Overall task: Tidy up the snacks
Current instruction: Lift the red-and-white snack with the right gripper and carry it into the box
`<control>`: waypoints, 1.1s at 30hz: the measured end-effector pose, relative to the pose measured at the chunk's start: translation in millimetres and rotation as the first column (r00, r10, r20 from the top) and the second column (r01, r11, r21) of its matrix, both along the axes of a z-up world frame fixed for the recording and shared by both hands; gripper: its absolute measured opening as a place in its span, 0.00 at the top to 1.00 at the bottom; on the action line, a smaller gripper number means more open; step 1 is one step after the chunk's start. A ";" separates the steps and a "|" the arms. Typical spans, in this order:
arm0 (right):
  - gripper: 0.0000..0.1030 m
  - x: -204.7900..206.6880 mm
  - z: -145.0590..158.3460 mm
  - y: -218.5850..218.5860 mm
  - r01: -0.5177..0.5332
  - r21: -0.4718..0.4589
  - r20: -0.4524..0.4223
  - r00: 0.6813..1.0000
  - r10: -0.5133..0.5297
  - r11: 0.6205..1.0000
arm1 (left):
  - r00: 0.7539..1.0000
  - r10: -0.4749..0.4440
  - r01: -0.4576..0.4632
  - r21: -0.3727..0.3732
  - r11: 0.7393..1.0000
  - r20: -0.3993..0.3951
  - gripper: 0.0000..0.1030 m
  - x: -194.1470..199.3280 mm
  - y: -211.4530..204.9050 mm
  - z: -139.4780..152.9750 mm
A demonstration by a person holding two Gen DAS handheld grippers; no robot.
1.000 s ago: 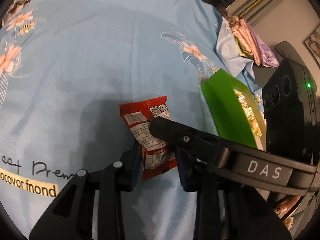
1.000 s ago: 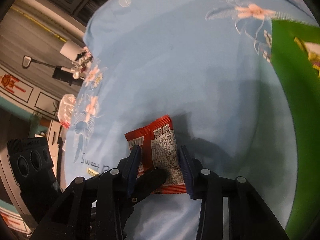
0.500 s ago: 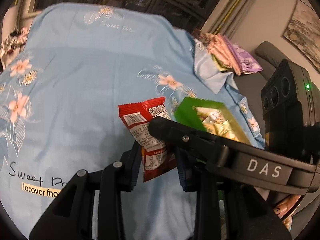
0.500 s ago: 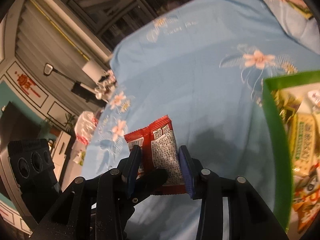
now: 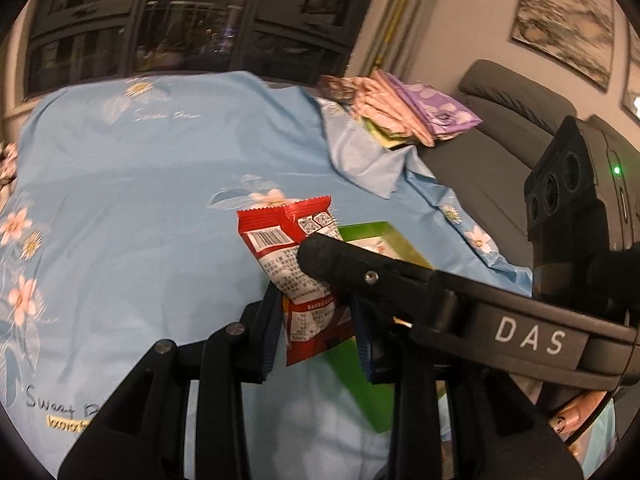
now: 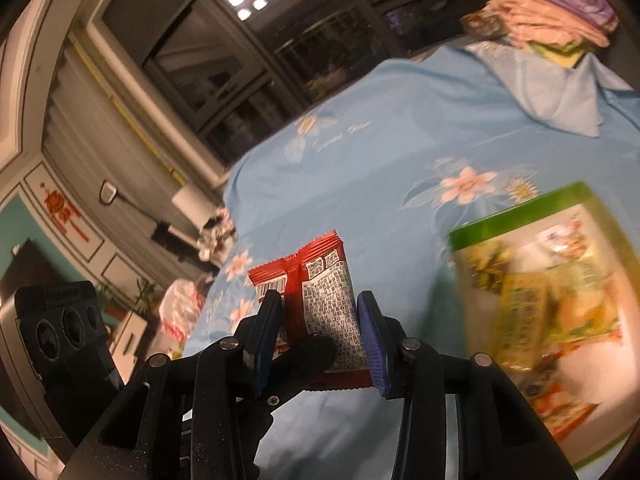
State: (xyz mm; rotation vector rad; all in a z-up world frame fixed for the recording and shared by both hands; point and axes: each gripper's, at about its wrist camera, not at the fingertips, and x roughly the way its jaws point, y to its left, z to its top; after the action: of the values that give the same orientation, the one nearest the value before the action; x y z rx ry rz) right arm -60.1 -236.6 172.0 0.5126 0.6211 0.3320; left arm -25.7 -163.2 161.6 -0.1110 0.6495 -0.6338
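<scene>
A red snack packet point(image 5: 288, 248) with a white printed back hangs in the air above the blue cloth, held by both grippers at once. My left gripper point(image 5: 316, 320) is shut on its lower part. A finger of my right gripper point(image 5: 360, 272) crosses in front of it in the left wrist view. In the right wrist view the same red packet point(image 6: 324, 288) sits between the blue pads of my right gripper point(image 6: 320, 320), which is shut on it. A green box point(image 6: 520, 208) filled with several snack packets lies to the right; the green box's rim point(image 5: 384, 232) shows behind the packet.
A light blue flowered cloth point(image 5: 140, 200) covers the surface. Folded pink and purple fabrics point(image 5: 412, 112) are stacked at its far right corner, beside a grey sofa point(image 5: 500, 120). Dark glass doors stand behind. A white bag point(image 6: 180, 308) and a person's fingers point(image 5: 568, 428) show at the edges.
Both grippers have risen with the red packet still held. The views have tilted up, so the room and the fabric stack now show, and the green box lies lower.
</scene>
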 end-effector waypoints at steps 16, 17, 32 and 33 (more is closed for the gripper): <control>0.59 -21.4 -21.5 -106.4 0.231 0.103 -0.026 0.973 -0.230 0.967 | 0.979 -0.201 0.201 0.055 0.978 -0.019 0.70 11.7 -103.4 -7.9; 0.59 -21.2 -24.3 -110.8 0.240 0.109 -0.036 0.971 -0.238 0.965 | 0.978 -0.207 0.209 0.060 0.976 -0.029 0.70 13.1 -109.1 -10.5; 0.59 3.5 -75.6 -151.9 0.327 0.176 -0.222 0.932 -0.286 0.929 | 0.950 -0.243 0.265 0.097 0.959 -0.195 0.70 48.9 -152.8 -55.1; 0.59 4.1 -77.4 -152.8 0.329 0.176 -0.229 0.930 -0.287 0.928 | 0.949 -0.244 0.267 0.097 0.959 -0.201 0.70 49.7 -153.5 -56.6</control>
State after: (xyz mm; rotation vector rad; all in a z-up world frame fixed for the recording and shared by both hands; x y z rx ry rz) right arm -56.0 -389.4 94.7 0.8463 0.6899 0.0447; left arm 24.0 -316.7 105.0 0.0302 0.8930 -0.8382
